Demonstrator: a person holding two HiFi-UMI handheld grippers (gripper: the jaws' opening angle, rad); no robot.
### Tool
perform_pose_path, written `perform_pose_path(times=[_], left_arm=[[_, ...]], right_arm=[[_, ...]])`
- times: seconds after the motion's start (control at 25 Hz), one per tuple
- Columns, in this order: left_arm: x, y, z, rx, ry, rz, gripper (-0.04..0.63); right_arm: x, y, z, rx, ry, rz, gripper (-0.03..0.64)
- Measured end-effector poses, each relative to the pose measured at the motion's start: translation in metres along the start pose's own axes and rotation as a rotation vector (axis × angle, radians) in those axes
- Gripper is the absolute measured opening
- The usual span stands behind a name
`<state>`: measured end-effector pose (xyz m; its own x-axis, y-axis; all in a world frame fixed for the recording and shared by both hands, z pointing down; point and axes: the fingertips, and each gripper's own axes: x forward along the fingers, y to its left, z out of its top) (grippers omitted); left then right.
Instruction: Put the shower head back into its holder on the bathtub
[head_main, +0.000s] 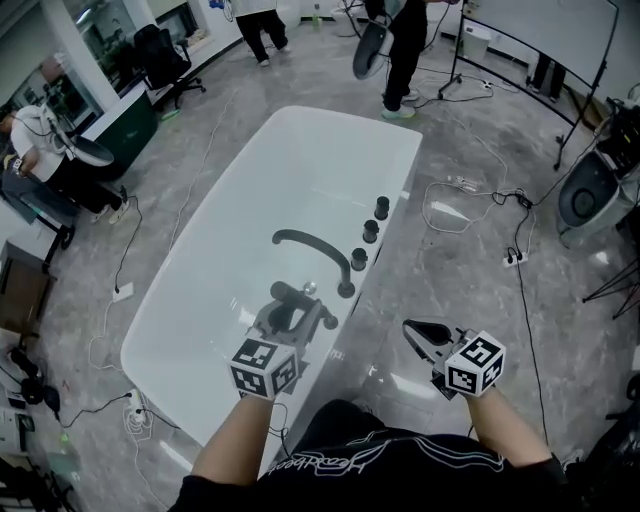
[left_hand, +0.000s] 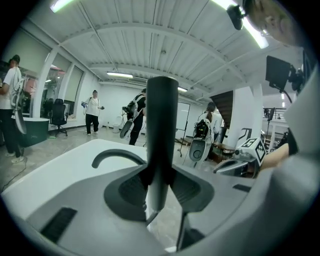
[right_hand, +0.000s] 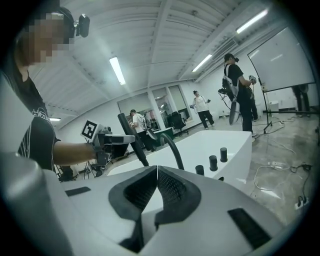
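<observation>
- The left tongs (head_main: 292, 318) are clamped on the dark handle of the shower head (left_hand: 161, 125). In the left gripper view the handle stands upright between the two pads, which press on its lower part.
- The right tongs (right_hand: 157, 175) are closed pad to pad with nothing between them. They sit off the tub's outer side, above the floor (head_main: 450, 270) and well apart from the shower head.
- The shower head hangs over the near end of the white bathtub (head_main: 250, 190), just inside the rim that carries the fittings.
- Beyond it the dark curved spout (head_main: 312, 246) arches over the tub.
- A row of dark knobs (head_main: 370, 231) runs along the rim. A further dark fitting (head_main: 346, 290) at the near end of that row, close to the shower head, may be the holder, though it is too small to be sure.
- From the head view the left tongs cover most of the shower head, leaving only a dark stub and a shiny end showing.
- Its spray face appears in no view.
- In the left gripper view a thin line trails below the handle; it cannot be made out clearly.
</observation>
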<state>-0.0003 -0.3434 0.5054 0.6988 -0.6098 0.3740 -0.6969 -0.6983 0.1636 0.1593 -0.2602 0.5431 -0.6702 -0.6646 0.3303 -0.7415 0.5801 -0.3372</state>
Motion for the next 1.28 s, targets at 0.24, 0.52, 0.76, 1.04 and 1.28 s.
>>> perform_pose_path(times=[0.24, 0.52, 0.76, 1.04, 1.28], left_arm=[[0.024, 0.01, -0.051, -0.018, 0.056, 0.05, 0.133], [0.047, 0.023, -0.097, -0.043, 0.116, 0.079, 0.133], [0.068, 0.034, -0.131, -0.031, 0.175, 0.113, 0.133], [0.099, 0.043, -0.186, -0.009, 0.27, 0.141, 0.133], [0.11, 0.041, -0.22, 0.011, 0.321, 0.147, 0.133]], right_arm=[[-0.014, -0.003, -0.026, 0.02, 0.046, -0.015, 0.012], [-0.022, -0.01, -0.039, 0.042, 0.068, -0.043, 0.012], [-0.03, -0.016, -0.05, 0.05, 0.092, -0.059, 0.012], [-0.042, -0.032, -0.061, 0.077, 0.103, -0.102, 0.012], [-0.052, -0.041, -0.072, 0.1, 0.124, -0.136, 0.012]])
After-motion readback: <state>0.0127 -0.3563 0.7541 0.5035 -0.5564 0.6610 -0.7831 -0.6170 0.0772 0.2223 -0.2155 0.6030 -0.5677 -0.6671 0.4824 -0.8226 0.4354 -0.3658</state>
